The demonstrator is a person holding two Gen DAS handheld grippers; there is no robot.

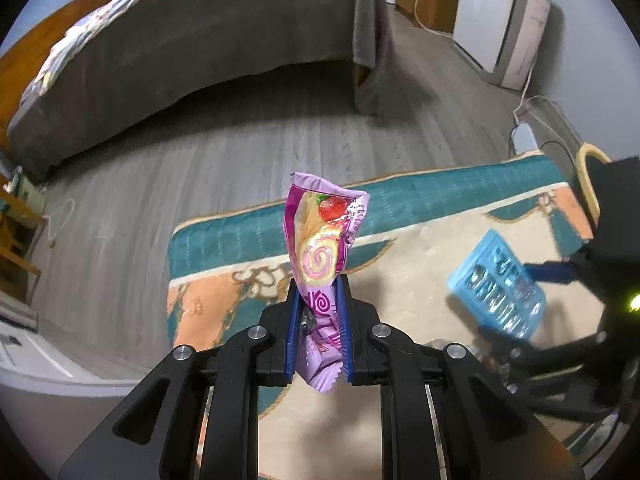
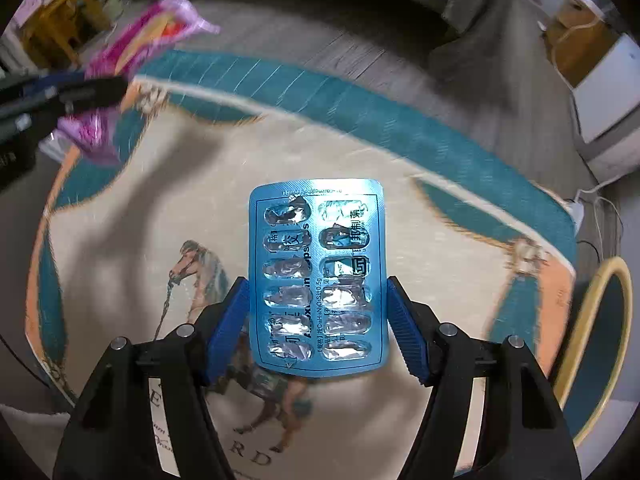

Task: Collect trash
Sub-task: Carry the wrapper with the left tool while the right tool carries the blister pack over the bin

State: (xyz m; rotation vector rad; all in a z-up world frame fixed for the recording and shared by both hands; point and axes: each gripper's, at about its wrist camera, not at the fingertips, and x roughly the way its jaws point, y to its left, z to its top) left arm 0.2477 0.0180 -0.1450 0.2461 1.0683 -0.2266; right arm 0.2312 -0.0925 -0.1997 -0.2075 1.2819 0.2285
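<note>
My left gripper [image 1: 320,284] is shut on a pink snack wrapper [image 1: 322,236] with a strawberry roll picture, held upright above the rug. My right gripper [image 2: 318,284] is shut on a blue empty pill blister pack [image 2: 318,276], gripped by its two long edges, held above the rug. The blister pack [image 1: 498,286] and the right gripper also show at the right of the left wrist view. The wrapper [image 2: 132,52] in the left gripper shows blurred at the upper left of the right wrist view.
A cream rug [image 2: 200,184] with a teal and orange border and a horse picture lies on grey wood flooring [image 1: 200,152]. A bed with a grey cover [image 1: 192,52] stands behind. A teal bin with a yellow rim [image 2: 604,344] is at the right. A white cabinet [image 1: 496,12] and cables are at the back right.
</note>
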